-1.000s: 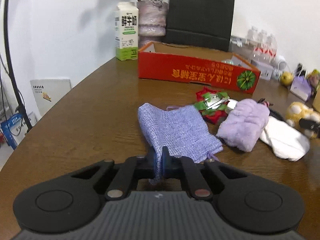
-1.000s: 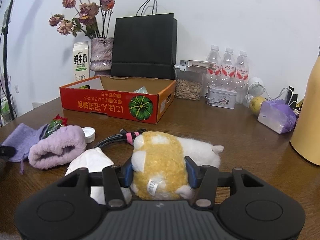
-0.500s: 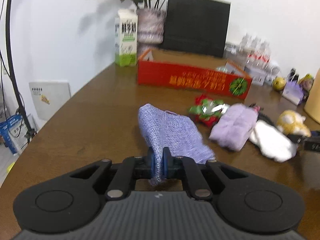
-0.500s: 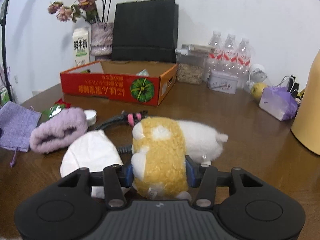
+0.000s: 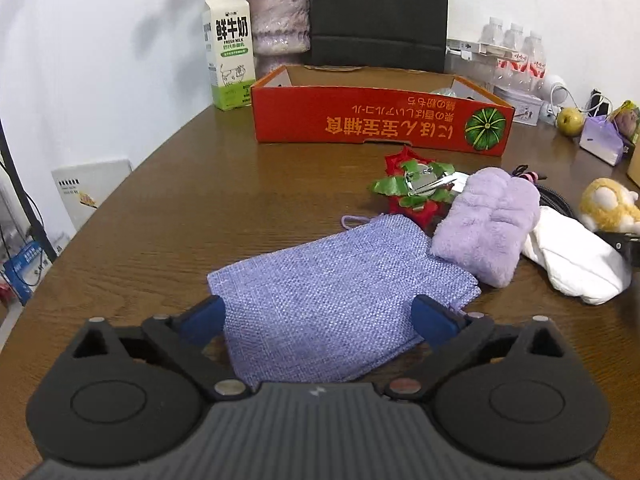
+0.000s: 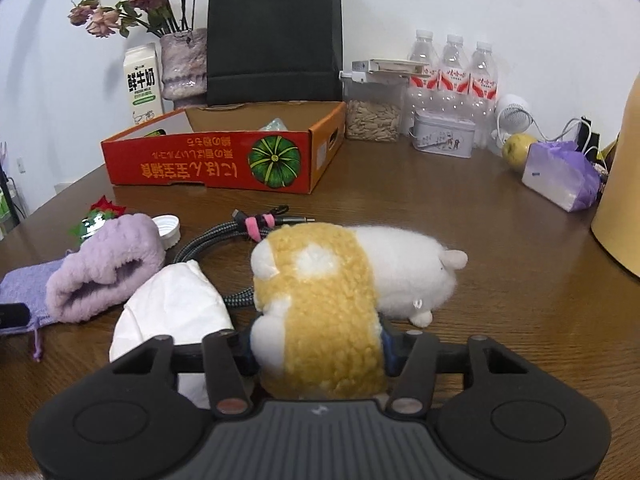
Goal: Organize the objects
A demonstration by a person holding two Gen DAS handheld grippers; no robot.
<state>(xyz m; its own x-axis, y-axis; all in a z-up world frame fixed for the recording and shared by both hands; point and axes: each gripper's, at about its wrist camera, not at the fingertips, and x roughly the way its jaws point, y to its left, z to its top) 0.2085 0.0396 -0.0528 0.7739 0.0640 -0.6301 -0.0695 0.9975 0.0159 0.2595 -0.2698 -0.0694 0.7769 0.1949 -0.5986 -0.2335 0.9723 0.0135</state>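
The left gripper had just been opening and its blue fingers stood wide apart, the lavender drawstring pouch lying flat on the counter between them, its edges reaching both fingers without being pinched. The pouch was a coarse woven purple cloth, with a thin cord looped at its far corner. Its near edge vanished behind the gripper's black body.

The right gripper was clamped on the plush toy — a fluffy yellow-and-white animal that lay on its side on the counter, its yellow end squeezed between the fingers, its white end pointing away. The blue fingers were mostly buried in the fur.

Just beside the pouch lay a rolled purple fleece cloth, then a white cloth bag, partly over a braided cable. A red-and-green bow sat beyond them, half hidden by the fleece in the right view. Farther back stood the red pumpkin-printed cardboard box; whatever lay inside was hard to make out.
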